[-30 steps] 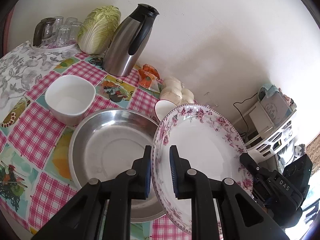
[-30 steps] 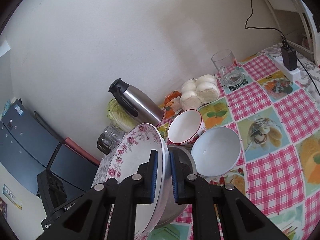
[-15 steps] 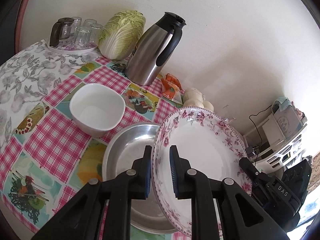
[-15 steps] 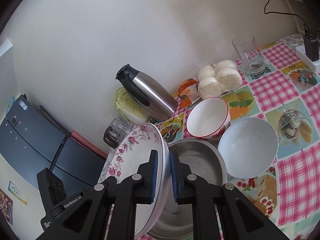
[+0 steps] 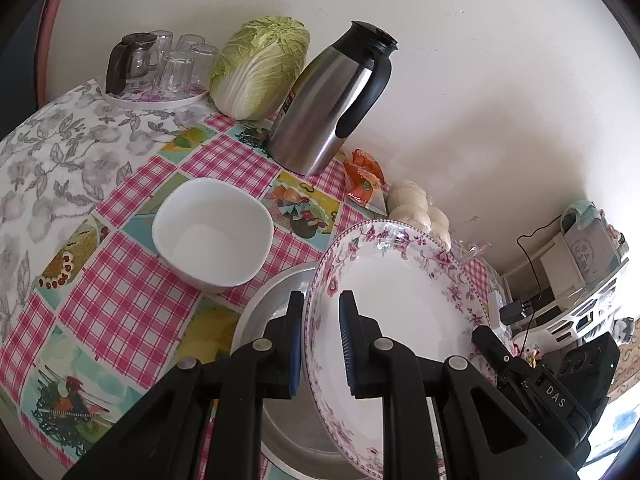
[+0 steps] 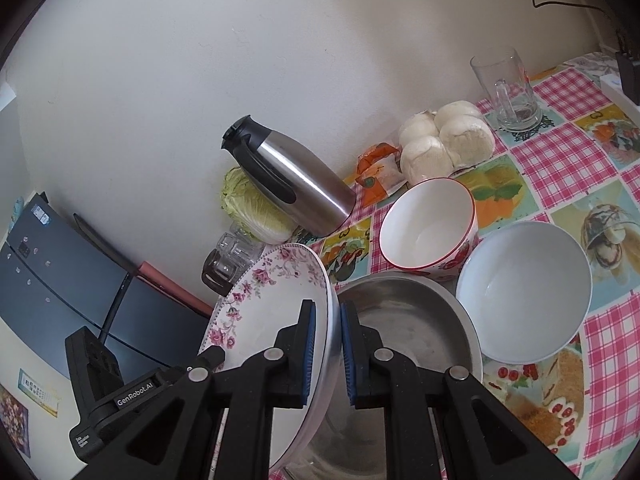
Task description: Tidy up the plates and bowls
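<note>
- Floral plate (image 5: 404,308), white with a pink flower border, was held on edge above the steel basin (image 6: 404,328), low in the middle of both views.
- Its rim was pinched by the left gripper (image 5: 320,340) at the lower centre of the left wrist view, the jaws narrowed to the rim's thickness, one blue pad (image 5: 295,350) behind the plate and one against its white face.
- The opposite rim was clamped in the same way by the right gripper (image 6: 325,350) at the lower centre of the right wrist view, the jaws nearly closed.
- Whether the plate touched the basin could not be told.
- A square white bowl (image 5: 212,236) was seen left of centre in the left wrist view, just beside the basin on the checked tablecloth (image 5: 120,304).
- A red-rimmed bowl (image 6: 428,228) and a plain white bowl (image 6: 524,292) were seen at centre right of the right wrist view, close against the basin's far edge.
- A steel jug (image 5: 336,100), a cabbage (image 5: 260,72) and a tray of glasses (image 5: 160,68) were ranged along the wall across the top of the left wrist view.
- Bagged buns (image 6: 448,140) and a glass mug (image 6: 506,88) were seen at the upper right of the right wrist view.
</note>
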Tool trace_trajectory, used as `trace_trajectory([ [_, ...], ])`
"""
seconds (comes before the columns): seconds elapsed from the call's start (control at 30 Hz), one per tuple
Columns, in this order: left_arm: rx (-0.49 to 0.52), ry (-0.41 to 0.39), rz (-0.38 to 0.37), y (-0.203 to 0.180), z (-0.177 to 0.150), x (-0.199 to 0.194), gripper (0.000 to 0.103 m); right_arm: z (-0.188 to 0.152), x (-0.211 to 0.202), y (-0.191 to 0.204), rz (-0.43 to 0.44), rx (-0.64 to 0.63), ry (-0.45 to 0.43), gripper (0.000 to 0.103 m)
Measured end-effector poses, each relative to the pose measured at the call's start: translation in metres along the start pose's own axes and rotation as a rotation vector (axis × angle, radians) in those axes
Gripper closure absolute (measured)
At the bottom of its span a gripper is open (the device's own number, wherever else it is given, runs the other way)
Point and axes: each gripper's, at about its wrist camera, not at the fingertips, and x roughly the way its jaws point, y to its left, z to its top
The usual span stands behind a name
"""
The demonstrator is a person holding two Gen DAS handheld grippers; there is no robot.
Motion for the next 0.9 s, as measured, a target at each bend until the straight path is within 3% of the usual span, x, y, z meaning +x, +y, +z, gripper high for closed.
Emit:
trace_trajectory([
  [0.33,-0.062,0.057,0.022,0.011,0.000,0.029,0.085,-0.006,0.018,-0.012,-0.080,0.006,0.053,0.089],
  [0.9,-0.042,0.135,0.073,0.016,-0.016,0.056,0.085,-0.022,0.031,-0.032,-0.164,0.034,0.135,0.089],
])
